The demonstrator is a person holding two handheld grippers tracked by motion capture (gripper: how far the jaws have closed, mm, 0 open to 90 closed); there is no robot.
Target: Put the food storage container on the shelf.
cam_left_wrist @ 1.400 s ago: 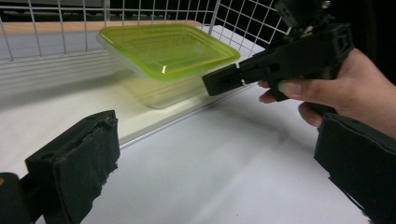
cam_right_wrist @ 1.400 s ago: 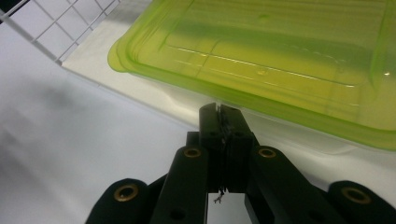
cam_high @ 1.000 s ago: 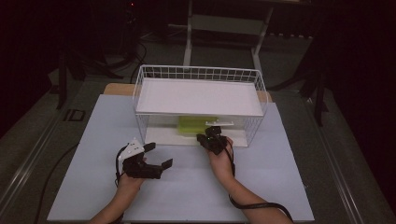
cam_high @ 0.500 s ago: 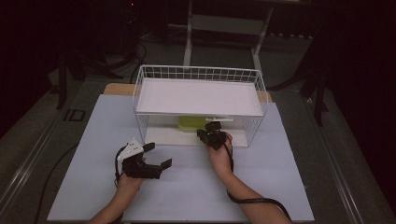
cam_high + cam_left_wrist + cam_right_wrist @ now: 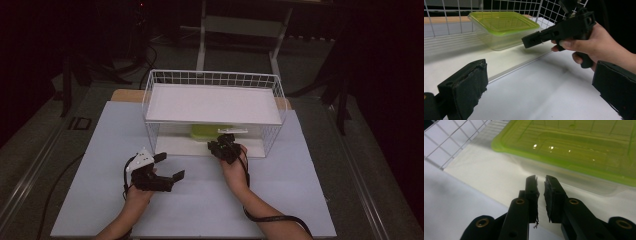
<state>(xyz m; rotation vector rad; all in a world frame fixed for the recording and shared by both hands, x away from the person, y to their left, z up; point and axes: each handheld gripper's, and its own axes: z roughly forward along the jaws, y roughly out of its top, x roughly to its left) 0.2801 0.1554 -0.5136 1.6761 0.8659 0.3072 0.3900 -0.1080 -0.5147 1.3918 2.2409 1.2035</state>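
A clear container with a green lid [image 5: 210, 131] [image 5: 504, 25] [image 5: 579, 145] sits on the white bottom board [image 5: 175, 145] of a wire basket rack [image 5: 212, 77]. My right gripper [image 5: 227, 138] [image 5: 541, 178] [image 5: 534, 41] points at the container's near edge, just short of it. Its jaws have just been opening and stand a narrow gap apart with nothing between them. My left gripper [image 5: 172, 166] [image 5: 540, 67] rests wide open over the white mat, left of the right hand, and holds nothing.
The rack carries a white upper shelf [image 5: 215, 102] over the container, with wire mesh at the sides and back. A white mat [image 5: 300, 165] covers the table in front of the rack. Dark floor and stand legs [image 5: 202, 45] lie beyond.
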